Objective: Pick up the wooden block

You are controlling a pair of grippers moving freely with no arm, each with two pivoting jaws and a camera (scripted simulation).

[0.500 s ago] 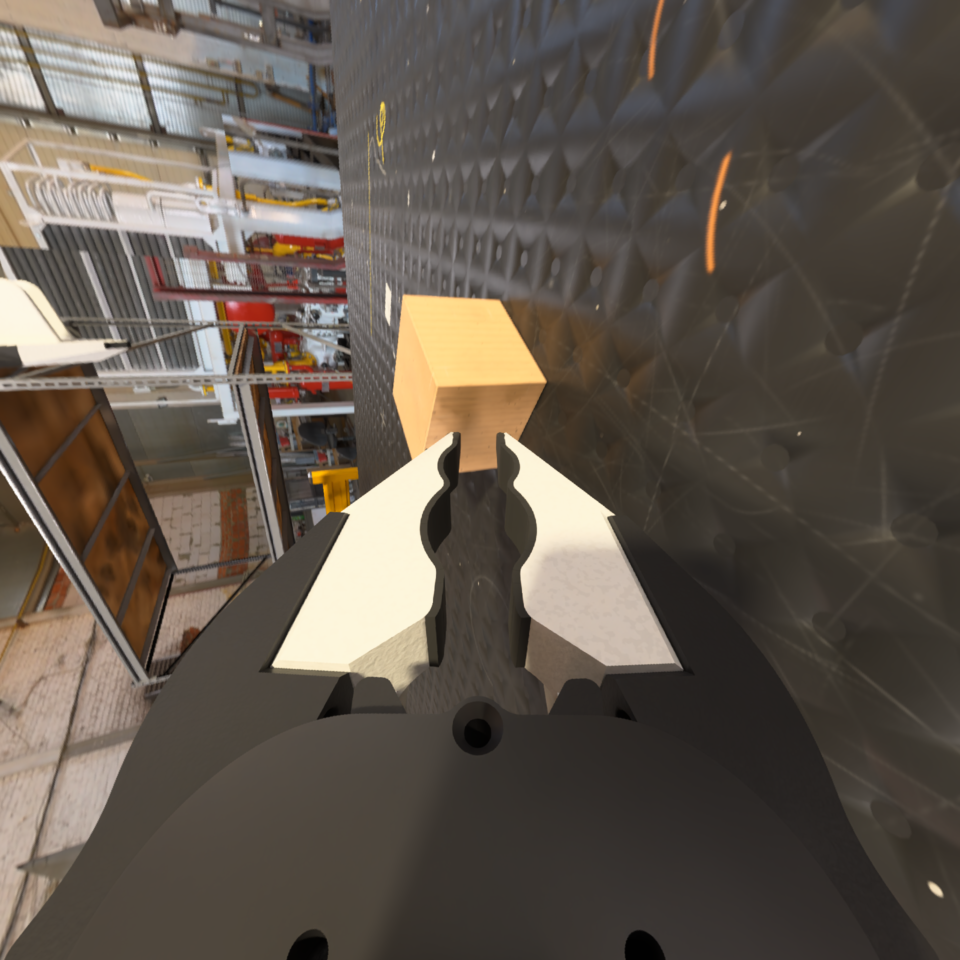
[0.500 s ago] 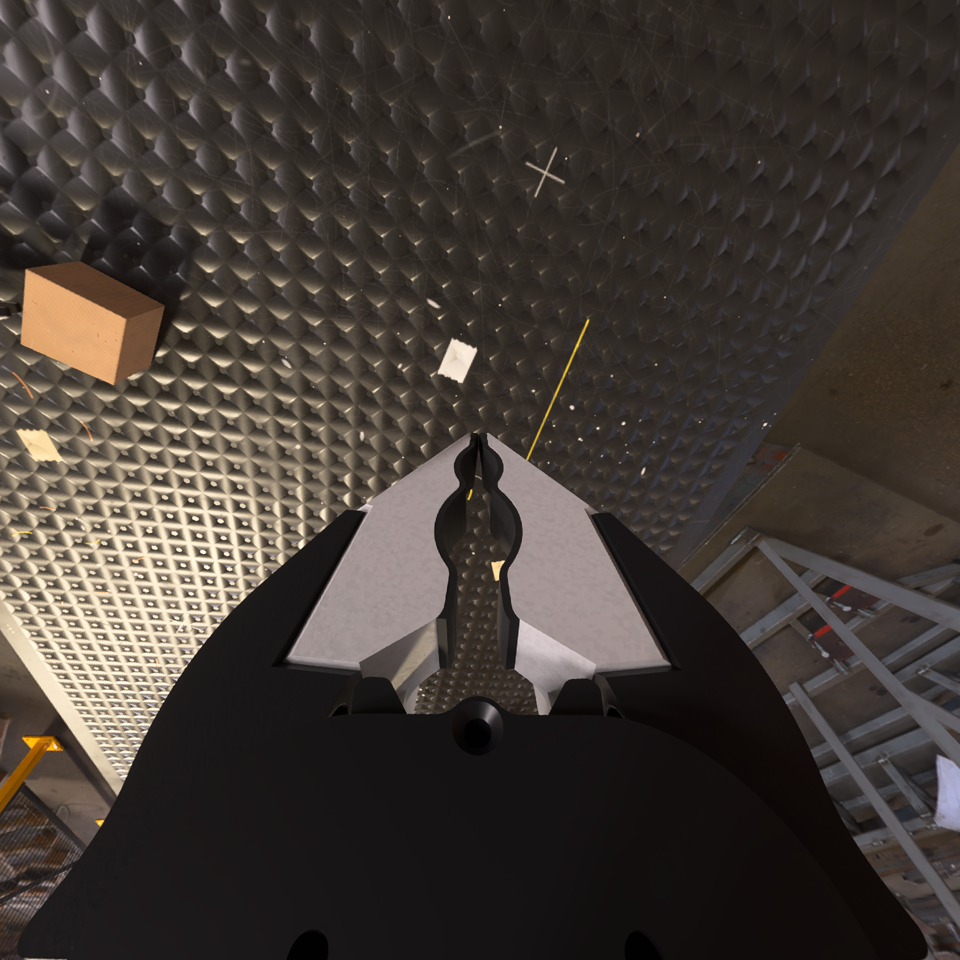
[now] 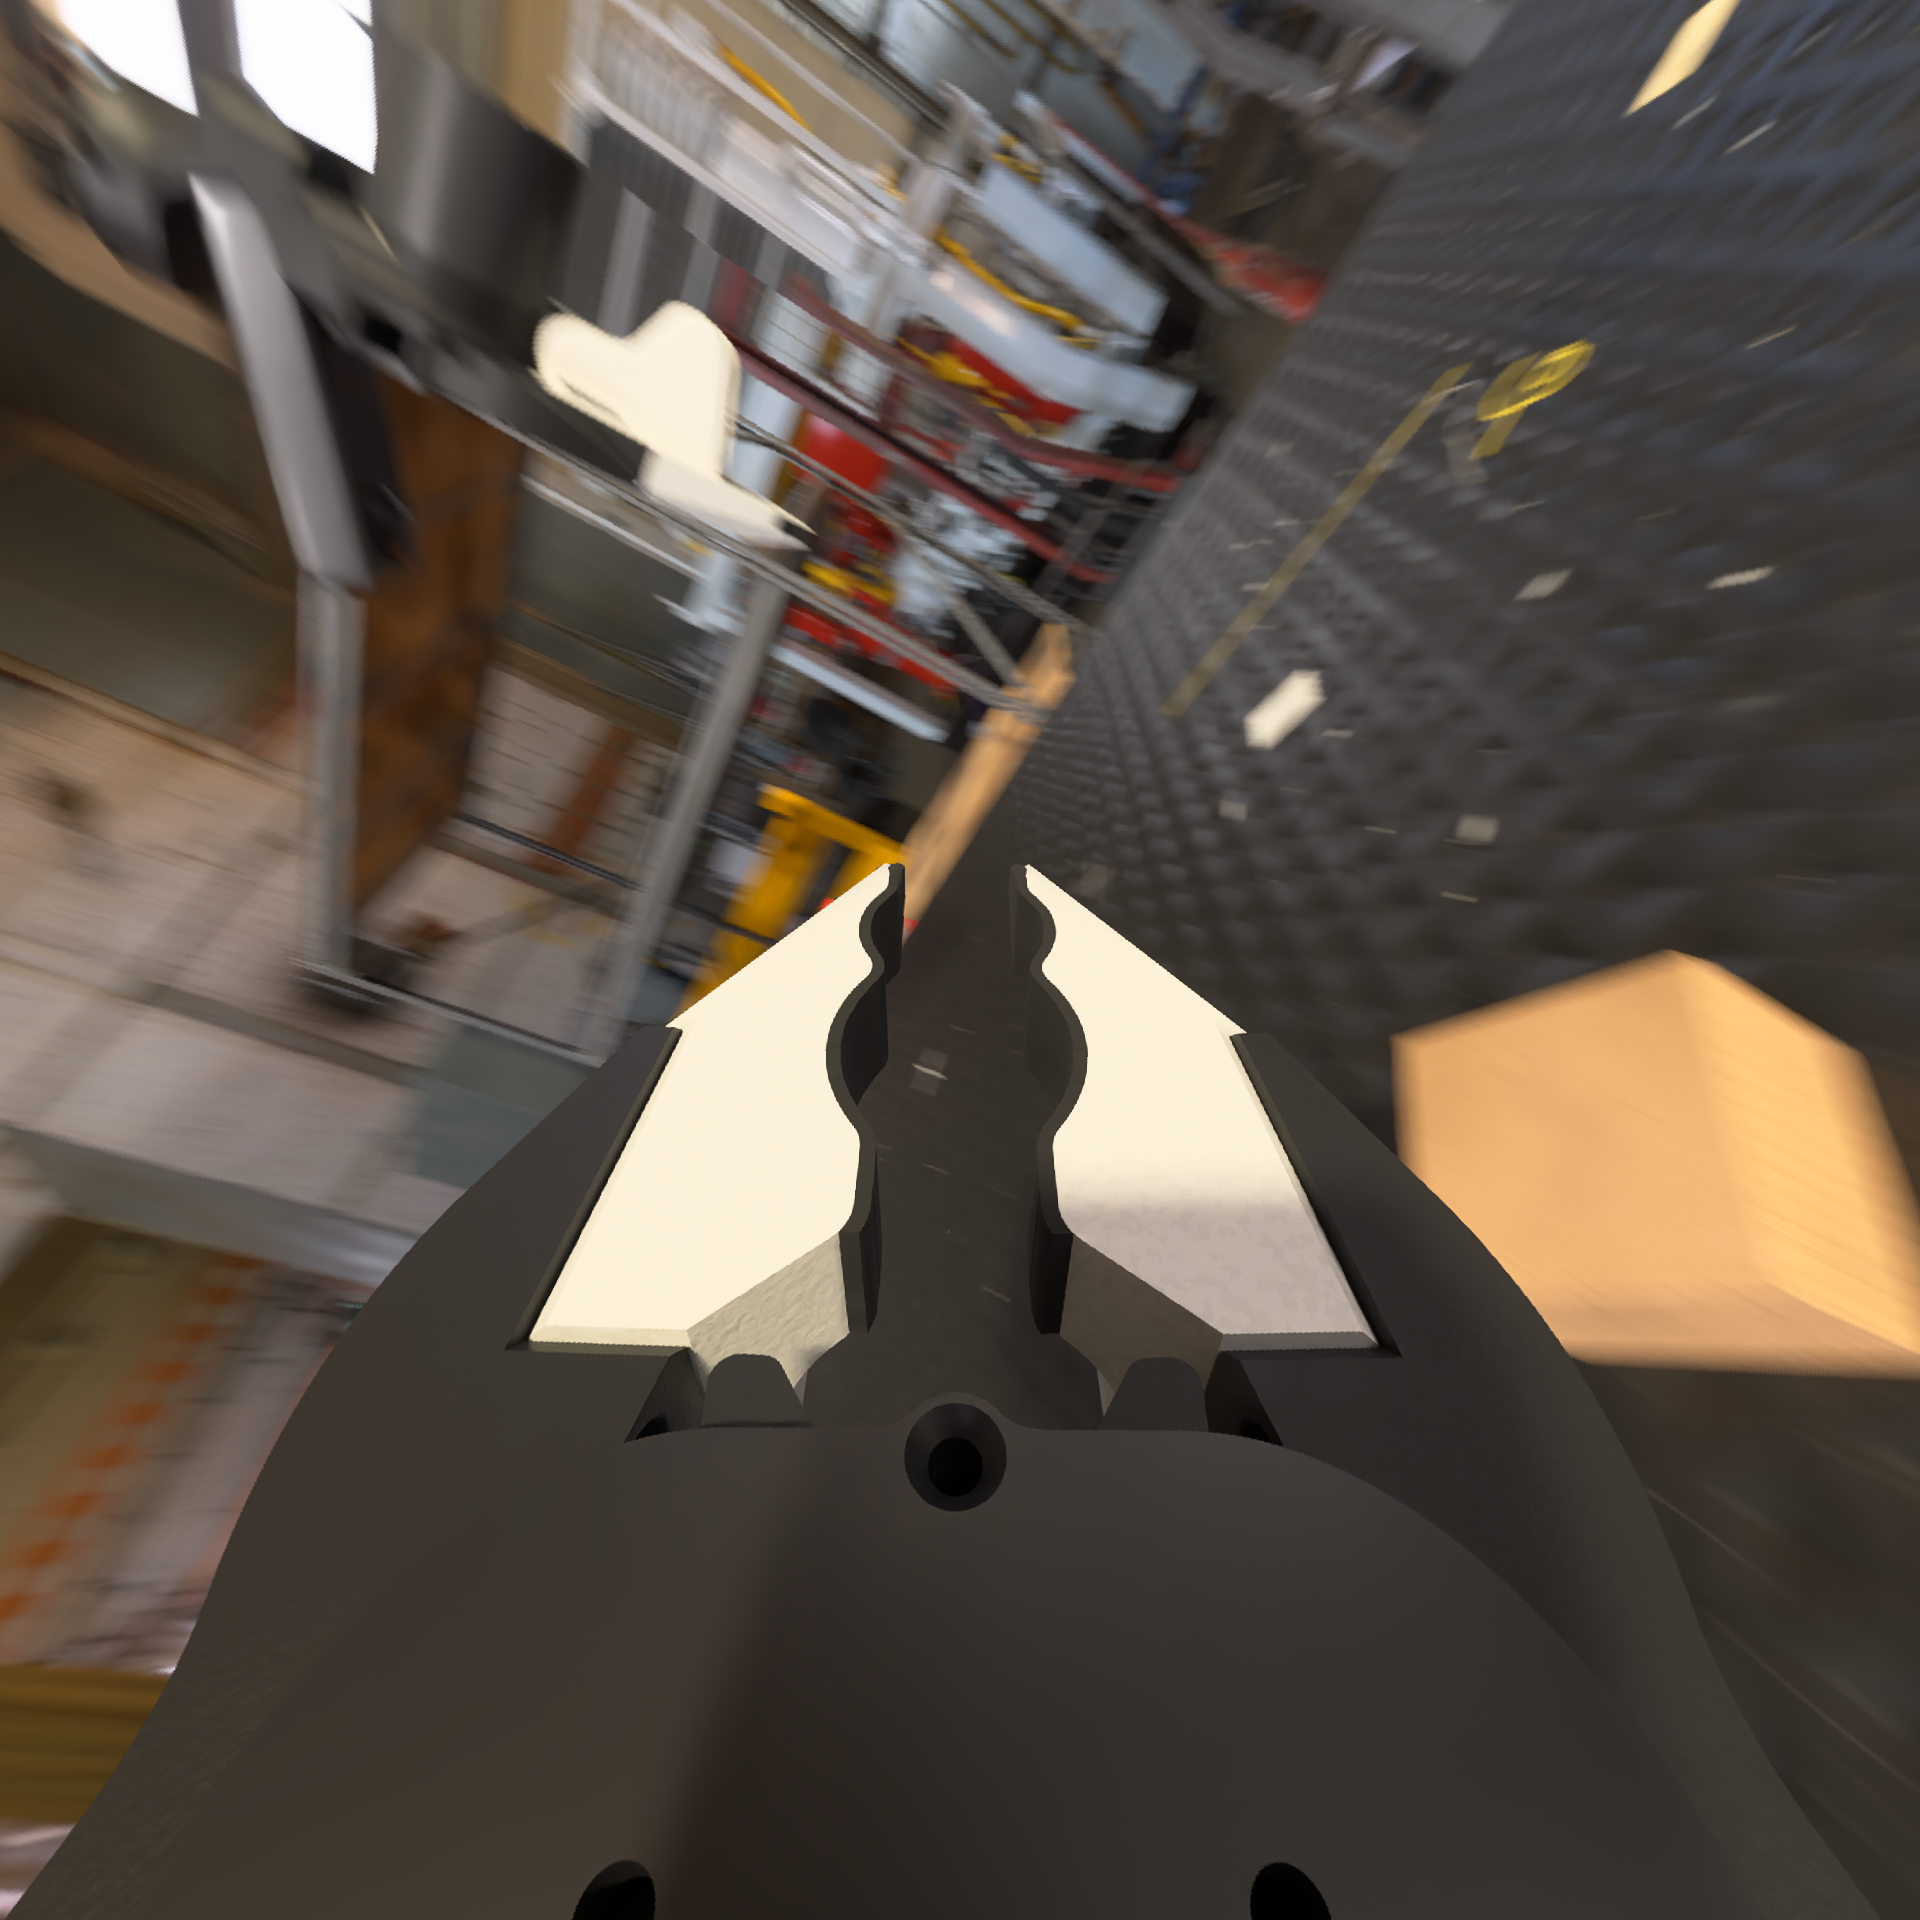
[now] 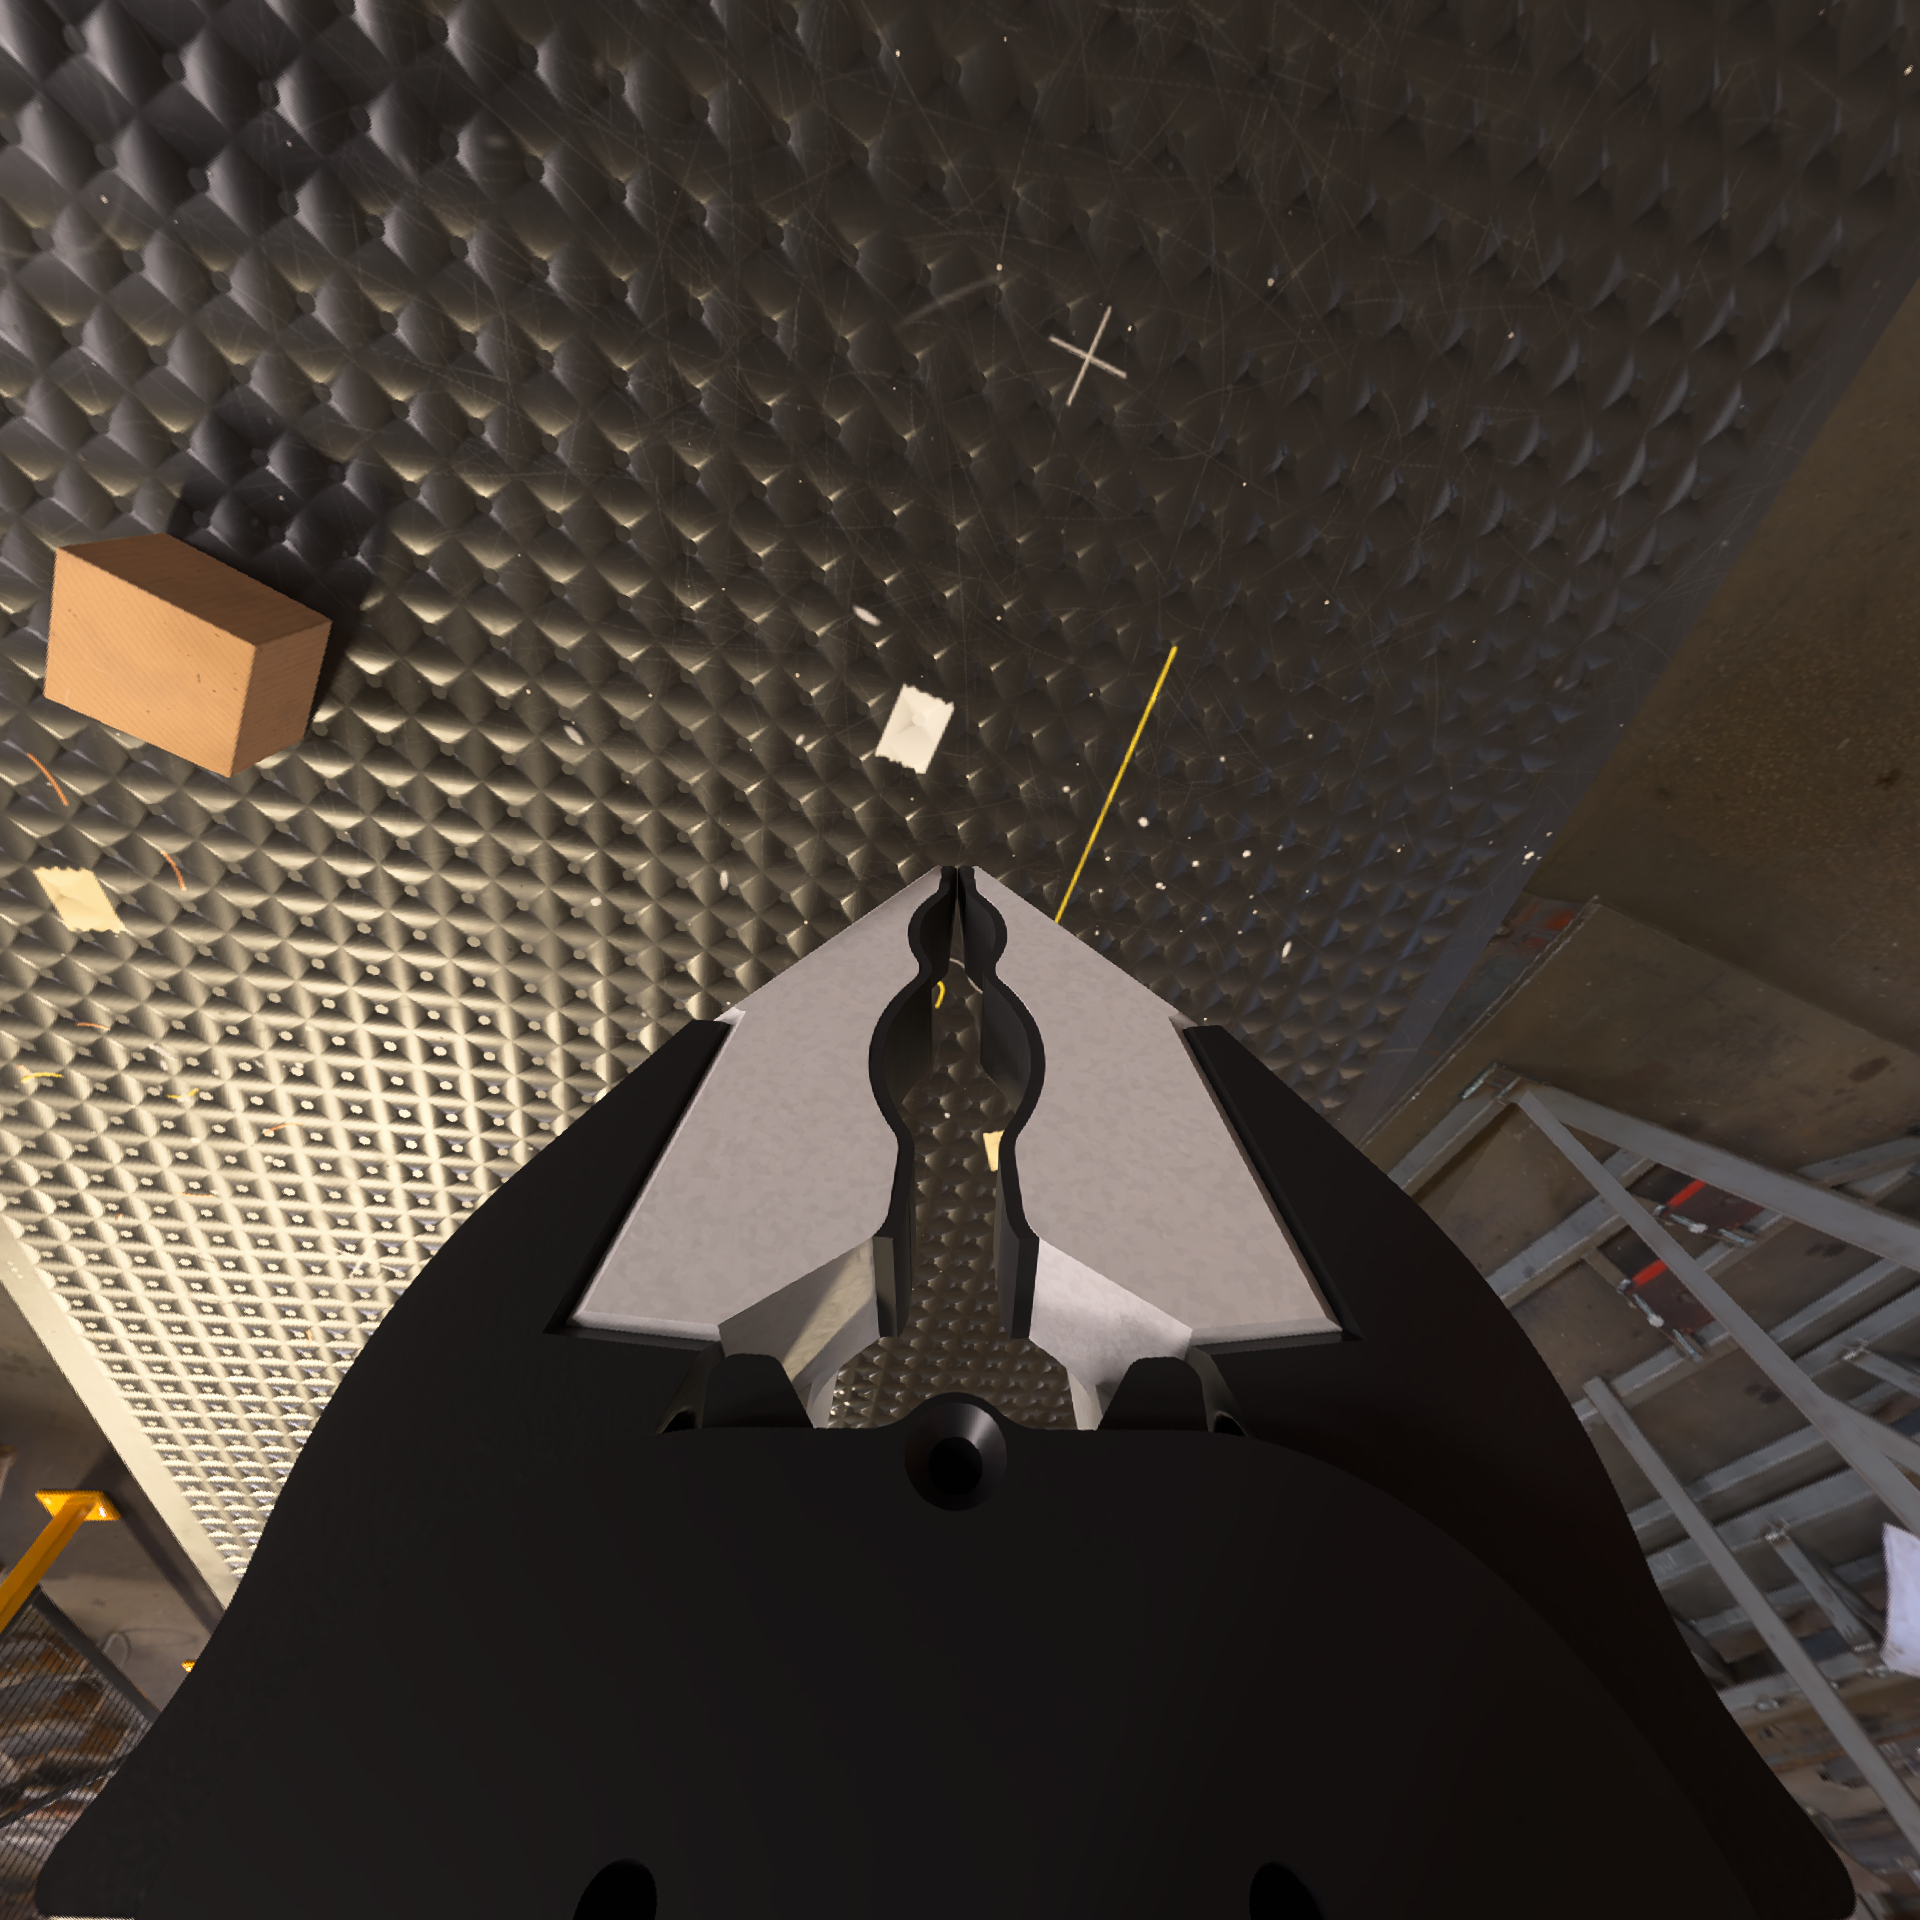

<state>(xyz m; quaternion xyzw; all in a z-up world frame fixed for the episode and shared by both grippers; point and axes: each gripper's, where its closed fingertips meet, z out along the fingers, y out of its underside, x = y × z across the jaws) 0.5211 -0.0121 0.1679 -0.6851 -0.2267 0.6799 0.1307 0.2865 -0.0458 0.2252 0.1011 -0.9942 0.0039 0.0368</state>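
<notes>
The wooden block is a light tan cuboid lying on the dark studded table. In the blurred left wrist view it sits to the right of my left gripper, beside the right finger and outside the jaws. The left gripper is open with a narrow gap and holds nothing. In the right wrist view the block lies far off at the left on the table. My right gripper is shut and empty, its tips touching, well away from the block.
White paper scraps and a thin yellow line mark the table. The table's edge runs down the right, with metal scaffolding below. In the left wrist view the table edge lies just ahead, with a factory hall beyond.
The left wrist view has swung fast: the block went from just ahead of the fingertips to the right side, outside the jaws. The left jaws stand slightly wider. The right gripper has not moved.
</notes>
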